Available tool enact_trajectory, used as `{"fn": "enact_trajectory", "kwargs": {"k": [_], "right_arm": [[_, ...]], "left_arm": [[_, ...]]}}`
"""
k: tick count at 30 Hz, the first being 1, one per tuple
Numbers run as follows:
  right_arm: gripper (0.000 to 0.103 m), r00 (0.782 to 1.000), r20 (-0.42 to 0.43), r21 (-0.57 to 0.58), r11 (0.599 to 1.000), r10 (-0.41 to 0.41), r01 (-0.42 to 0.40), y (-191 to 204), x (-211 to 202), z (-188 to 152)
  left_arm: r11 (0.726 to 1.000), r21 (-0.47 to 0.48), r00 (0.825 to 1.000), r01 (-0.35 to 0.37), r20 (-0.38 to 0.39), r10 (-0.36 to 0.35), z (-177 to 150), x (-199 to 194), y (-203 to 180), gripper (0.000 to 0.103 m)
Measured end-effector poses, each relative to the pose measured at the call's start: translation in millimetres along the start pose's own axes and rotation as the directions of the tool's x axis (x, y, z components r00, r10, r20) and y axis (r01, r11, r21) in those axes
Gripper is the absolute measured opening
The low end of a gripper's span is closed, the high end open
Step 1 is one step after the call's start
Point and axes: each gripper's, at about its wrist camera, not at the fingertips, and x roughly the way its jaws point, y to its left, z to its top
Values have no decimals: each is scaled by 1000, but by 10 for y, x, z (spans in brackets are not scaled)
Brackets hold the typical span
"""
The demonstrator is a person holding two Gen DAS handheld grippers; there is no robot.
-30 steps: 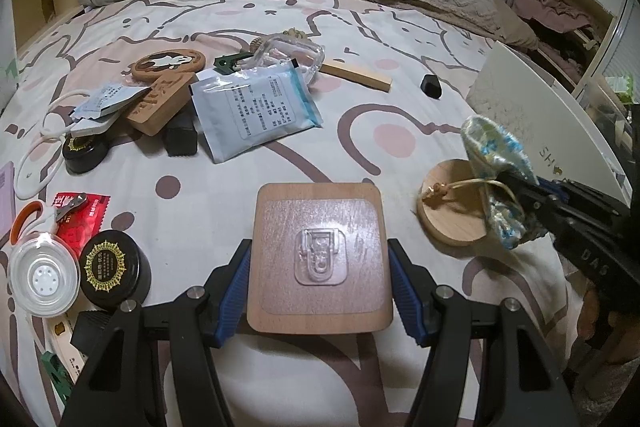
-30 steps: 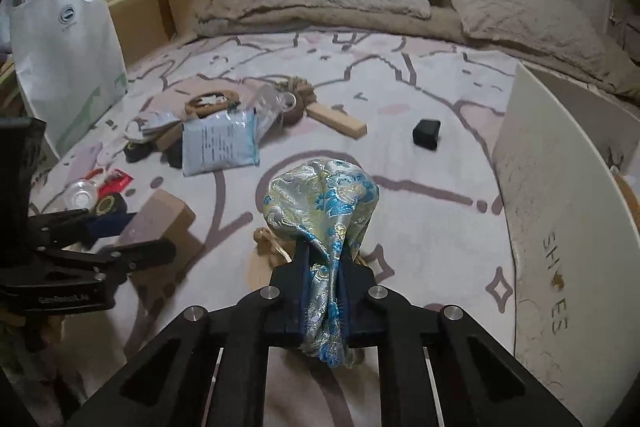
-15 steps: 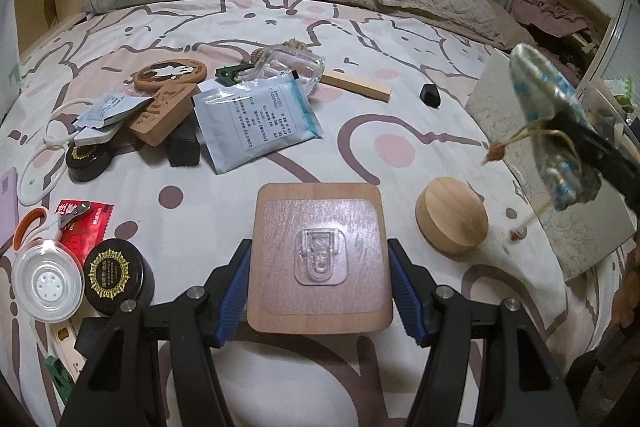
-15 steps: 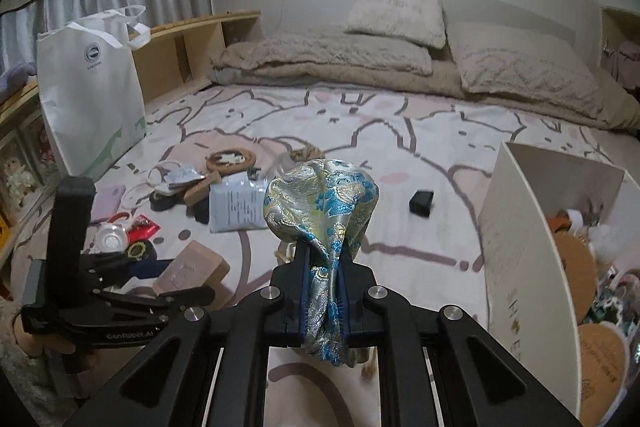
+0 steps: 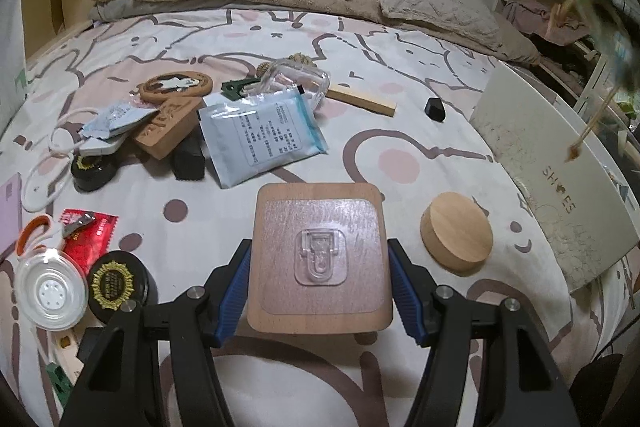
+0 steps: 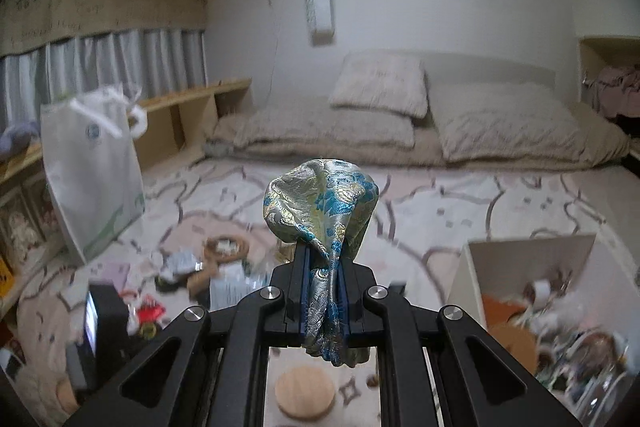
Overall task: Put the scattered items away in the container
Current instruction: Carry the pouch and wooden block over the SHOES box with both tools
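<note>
Brocade pouch (image 6: 320, 211) hangs pinched in the right gripper (image 6: 323, 301), raised above the bed near the white box (image 6: 472, 267), which already holds several things. The left gripper (image 5: 319, 285) clamps a wooden board (image 5: 320, 255); many items remain scattered on the bedspread (image 5: 400, 67).

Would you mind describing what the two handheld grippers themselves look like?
Both look alike. The left gripper has matte black angular linkage arms with triangular cut-outs, round silver pivot screws, and fingers faced with ribbed blue pads. The right gripper shows the same black frame and silver screws, with thin dark blue pads. No cables, sleeves or readable markings show.
</note>
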Motion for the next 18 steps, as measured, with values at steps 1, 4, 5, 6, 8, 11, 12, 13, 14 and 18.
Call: {"fn": "enact_trajectory", "kwargs": {"k": [1, 4, 5, 6, 8, 11, 12, 13, 14, 18], "right_arm": [[12, 1000, 20, 7, 1000, -2, 2, -16, -27, 59], [12, 998, 68, 13, 1000, -16, 15, -41, -93, 190], [12, 996, 82, 11, 1000, -26, 25, -49, -114, 231], [12, 995, 92, 9, 999, -34, 33, -60, -132, 257], [12, 993, 108, 2, 999, -43, 43, -83, -168, 293], [12, 990, 122, -7, 997, -73, 75, -136, -227, 312], [12, 989, 124, -7, 996, -86, 87, -174, -255, 314], [12, 987, 124, -6, 995, -98, 99, -215, -278, 313], [12, 986, 123, -6, 994, -111, 112, -245, -296, 311], [12, 976, 117, 0, 982, -185, 187, -439, -404, 271]], "left_arm": [[1000, -4, 1000, 4, 0, -4, 0, 6, -3, 64], [1000, 5, 1000, -5, 8, 5, -2, 16, -32, 64], [1000, 8, 1000, -8, 10, 8, -4, 21, -40, 64], [1000, 8, 1000, -8, 11, 8, -5, 28, -43, 64], [1000, 4, 1000, -6, 9, 6, -7, 26, -43, 64], [1000, 6, 1000, -9, 10, 9, -9, 43, -67, 64], [1000, 7, 1000, -10, 11, 9, -10, 47, -74, 64], [1000, 7, 1000, -10, 12, 10, -10, 51, -72, 64], [1000, 8, 1000, -11, 12, 11, -10, 55, -79, 64], [999, 23, 999, -24, 22, 23, -15, 45, -134, 64]]}}
